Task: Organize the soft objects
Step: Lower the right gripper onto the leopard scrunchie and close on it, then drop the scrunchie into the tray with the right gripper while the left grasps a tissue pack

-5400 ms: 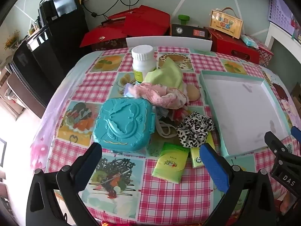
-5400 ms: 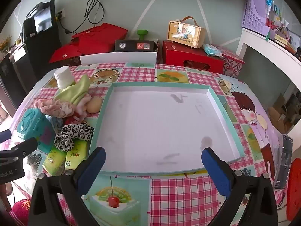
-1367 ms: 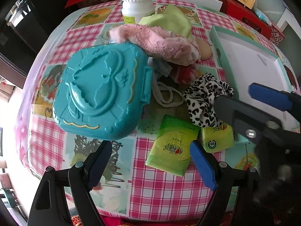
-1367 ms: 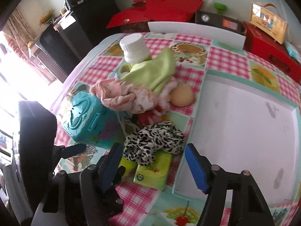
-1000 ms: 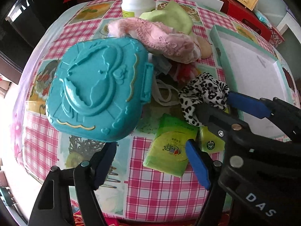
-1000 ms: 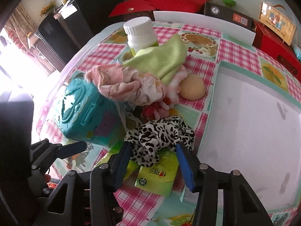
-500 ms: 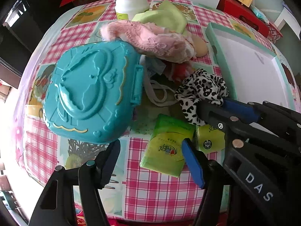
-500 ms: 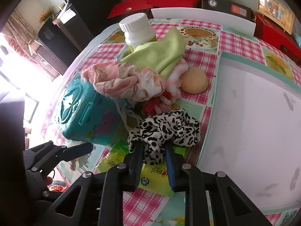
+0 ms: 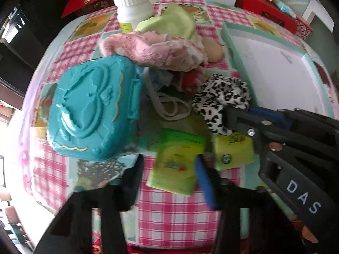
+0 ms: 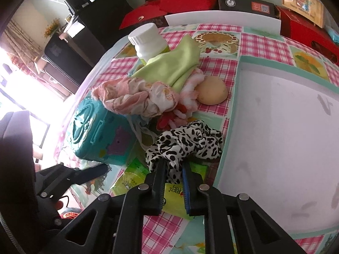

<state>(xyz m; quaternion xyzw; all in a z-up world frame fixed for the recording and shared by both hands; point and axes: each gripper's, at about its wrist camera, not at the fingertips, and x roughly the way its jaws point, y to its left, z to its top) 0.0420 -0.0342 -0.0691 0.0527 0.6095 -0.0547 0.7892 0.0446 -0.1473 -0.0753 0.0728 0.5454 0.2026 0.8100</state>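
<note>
Right gripper (image 10: 173, 170) closing, pads pinching scrunchie (image 10: 186, 141); tray (image 10: 231, 110) just right. Left gripper (image 9: 169, 169) closing around tissue pack (image 9: 173, 165), not yet touching.

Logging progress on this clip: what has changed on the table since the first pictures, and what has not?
Both grippers came down from above the table to the pile. The right gripper closed on the near edge of the leopard scrunchie, jaws closing further. The left gripper now straddles a green tissue pack, jaws closing but not yet pressing it. The scrunchie, teal case, cloths, bottle and white tray lie where they were.
</note>
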